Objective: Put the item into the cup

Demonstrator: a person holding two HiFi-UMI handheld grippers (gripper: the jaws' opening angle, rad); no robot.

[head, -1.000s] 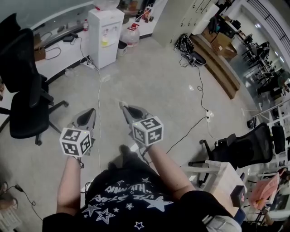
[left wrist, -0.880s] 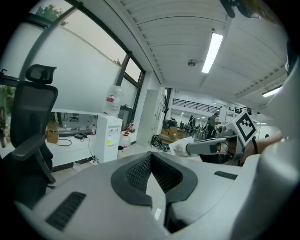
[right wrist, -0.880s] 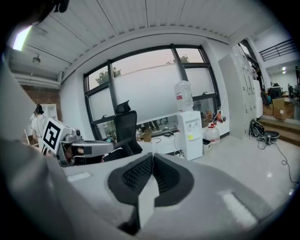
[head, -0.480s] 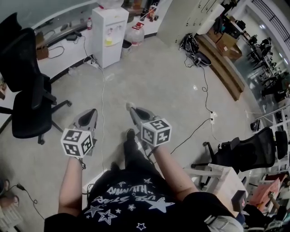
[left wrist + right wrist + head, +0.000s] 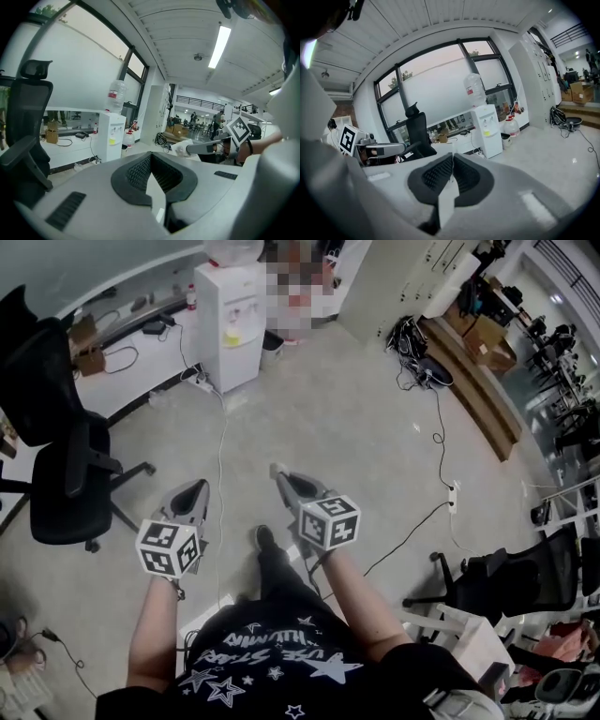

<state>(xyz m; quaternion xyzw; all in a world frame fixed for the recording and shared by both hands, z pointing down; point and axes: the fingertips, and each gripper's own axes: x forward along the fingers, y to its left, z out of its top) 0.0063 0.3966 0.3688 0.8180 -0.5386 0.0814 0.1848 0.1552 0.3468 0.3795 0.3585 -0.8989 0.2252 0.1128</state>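
Note:
No cup and no item to put in it show in any view. In the head view both grippers are held out in front of the person's body, over bare grey floor. My left gripper (image 5: 195, 487) is shut with nothing in it; its dark pads (image 5: 140, 171) meet along a closed seam in the left gripper view. My right gripper (image 5: 278, 472) is shut too and holds nothing, its pads (image 5: 466, 176) pressed together. Each gripper view shows the other gripper off to the side, the right gripper (image 5: 183, 149) and the left gripper (image 5: 389, 149).
A white water dispenser (image 5: 230, 324) stands ahead at the back, next to a white desk (image 5: 131, 352). A black office chair (image 5: 61, 470) is at the left, another chair (image 5: 511, 577) at the right. Cables (image 5: 221, 451) run across the floor.
The person has stepped forward, so the dispenser and chairs have shifted in view. Both grippers sit slightly lower in the frame and stay shut and side by side.

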